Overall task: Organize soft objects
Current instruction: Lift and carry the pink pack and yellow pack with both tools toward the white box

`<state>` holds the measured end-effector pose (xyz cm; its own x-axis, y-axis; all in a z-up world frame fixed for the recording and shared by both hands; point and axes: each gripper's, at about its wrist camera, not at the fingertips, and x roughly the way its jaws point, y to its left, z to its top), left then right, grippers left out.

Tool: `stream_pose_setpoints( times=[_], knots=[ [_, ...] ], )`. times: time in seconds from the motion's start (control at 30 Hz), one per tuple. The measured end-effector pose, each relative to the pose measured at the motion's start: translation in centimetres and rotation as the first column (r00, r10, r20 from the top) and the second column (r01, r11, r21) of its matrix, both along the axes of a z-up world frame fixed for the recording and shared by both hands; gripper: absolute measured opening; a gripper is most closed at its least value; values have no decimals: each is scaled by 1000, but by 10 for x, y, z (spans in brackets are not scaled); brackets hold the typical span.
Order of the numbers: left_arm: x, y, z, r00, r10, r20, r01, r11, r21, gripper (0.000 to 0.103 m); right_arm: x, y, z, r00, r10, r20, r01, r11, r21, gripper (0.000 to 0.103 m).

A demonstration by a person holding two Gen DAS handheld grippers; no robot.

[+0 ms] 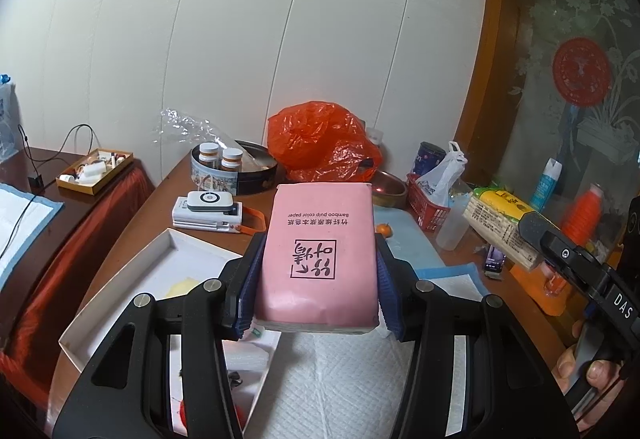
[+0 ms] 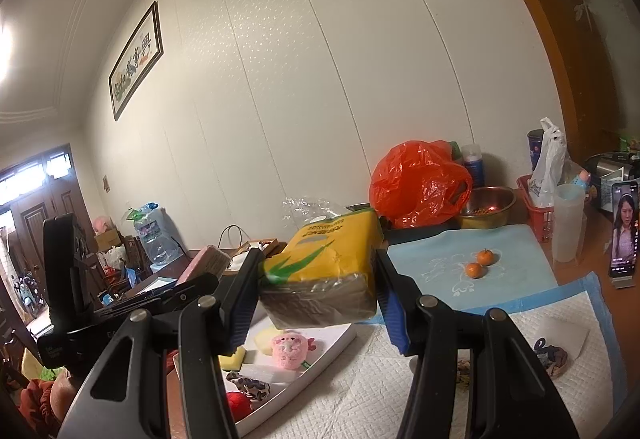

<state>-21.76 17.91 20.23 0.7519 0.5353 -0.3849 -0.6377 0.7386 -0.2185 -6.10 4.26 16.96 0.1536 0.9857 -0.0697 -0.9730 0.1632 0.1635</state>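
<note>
My left gripper (image 1: 316,279) is shut on a pink tissue pack (image 1: 318,251) with dark print and holds it above the table. My right gripper (image 2: 316,291) is shut on a yellow tissue pack (image 2: 324,267) with green leaves; that pack also shows at the right of the left wrist view (image 1: 500,223). A white tray (image 1: 120,279) lies below at the left. In the right wrist view the white tray (image 2: 340,341) holds a pink plush toy (image 2: 290,349), yellow and white sponges, a patterned scrunchie and a red soft thing.
A white quilted pad (image 2: 368,391) and blue pad (image 2: 448,251) cover the table; two small oranges (image 2: 480,263) lie on the blue one. An orange plastic bag (image 2: 416,183), metal bowl (image 2: 486,205), red basket (image 2: 536,207), phone (image 2: 622,231) and round tin (image 1: 236,171) stand around.
</note>
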Motion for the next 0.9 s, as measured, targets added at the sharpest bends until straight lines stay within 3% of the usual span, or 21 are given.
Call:
stream_pose_setpoints(
  times=[0.9],
  knots=[
    [-55, 35, -13, 996, 85, 13, -85, 996, -42, 51, -31, 38, -6, 998, 54, 14, -53, 997, -53, 54]
  ],
)
